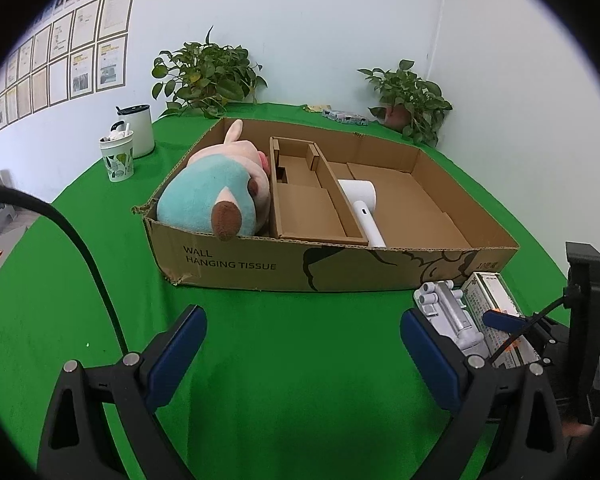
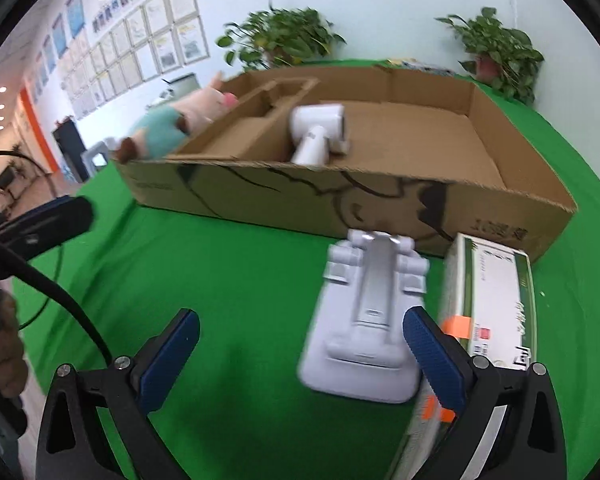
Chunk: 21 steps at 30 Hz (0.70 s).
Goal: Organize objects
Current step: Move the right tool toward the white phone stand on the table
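From my left wrist camera, a leaf-patterned cup (image 1: 117,159) and a white canister (image 1: 138,131) stand at the far left of the green table (image 1: 260,340). Next comes the cardboard box (image 1: 300,264), with a plush pig (image 1: 216,192) in its left compartment and a white hair dryer (image 1: 362,204) just right of the inner cardboard tray (image 1: 308,204). My left gripper (image 1: 302,354) hovers over bare cloth, jaws wide apart and empty. Further right, the white phone stand (image 2: 366,316) lies before the box, touching a green-and-white carton (image 2: 496,300). My right gripper (image 2: 300,358) hangs above the stand, jaws apart, gripping nothing.
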Each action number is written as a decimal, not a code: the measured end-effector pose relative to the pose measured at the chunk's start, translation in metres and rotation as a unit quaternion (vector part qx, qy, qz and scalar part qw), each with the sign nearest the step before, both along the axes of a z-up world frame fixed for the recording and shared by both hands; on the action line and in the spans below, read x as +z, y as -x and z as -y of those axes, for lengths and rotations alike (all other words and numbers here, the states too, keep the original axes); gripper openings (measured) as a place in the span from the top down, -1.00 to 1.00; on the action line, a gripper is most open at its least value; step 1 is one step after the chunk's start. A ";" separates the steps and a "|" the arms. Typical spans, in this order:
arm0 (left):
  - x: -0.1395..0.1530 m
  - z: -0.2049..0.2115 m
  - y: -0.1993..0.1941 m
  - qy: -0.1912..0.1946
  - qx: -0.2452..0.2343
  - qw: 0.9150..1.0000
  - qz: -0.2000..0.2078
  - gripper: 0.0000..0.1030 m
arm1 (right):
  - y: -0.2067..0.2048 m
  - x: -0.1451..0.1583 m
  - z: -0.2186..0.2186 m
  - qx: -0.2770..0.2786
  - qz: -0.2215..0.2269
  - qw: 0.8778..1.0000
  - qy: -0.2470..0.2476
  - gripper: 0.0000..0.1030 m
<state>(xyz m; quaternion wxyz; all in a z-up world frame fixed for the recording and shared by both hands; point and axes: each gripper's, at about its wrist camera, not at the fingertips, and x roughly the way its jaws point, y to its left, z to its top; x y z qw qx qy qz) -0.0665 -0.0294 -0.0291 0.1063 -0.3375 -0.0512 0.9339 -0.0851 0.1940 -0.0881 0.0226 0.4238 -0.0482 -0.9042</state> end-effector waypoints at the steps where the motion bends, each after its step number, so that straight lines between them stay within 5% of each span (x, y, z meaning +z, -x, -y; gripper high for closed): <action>1: -0.001 0.000 0.000 -0.001 -0.001 1.000 0.002 -0.90 | 0.002 -0.001 -0.005 -0.007 -0.001 1.000 -0.007 -0.99; 10: -0.012 -0.006 0.008 -0.011 -0.011 1.000 0.015 -0.91 | 0.017 -0.014 -0.009 -0.010 0.027 0.996 -0.087 -1.00; 16: -0.012 -0.003 0.006 -0.007 -0.013 1.000 0.013 -0.90 | 0.029 -0.025 -0.012 -0.020 0.052 0.996 -0.065 -0.93; 17: -0.012 -0.002 0.006 -0.008 -0.013 1.000 0.014 -0.90 | 0.029 -0.024 -0.014 -0.020 0.051 0.997 -0.060 -0.88; 19: -0.013 0.000 0.007 -0.013 -0.016 1.000 0.020 -0.90 | 0.028 -0.021 -0.013 -0.016 0.048 0.997 -0.053 -0.44; 21: -0.014 0.001 0.009 -0.022 -0.019 0.999 0.027 -0.90 | 0.024 -0.020 -0.011 -0.012 0.046 0.997 -0.053 -0.34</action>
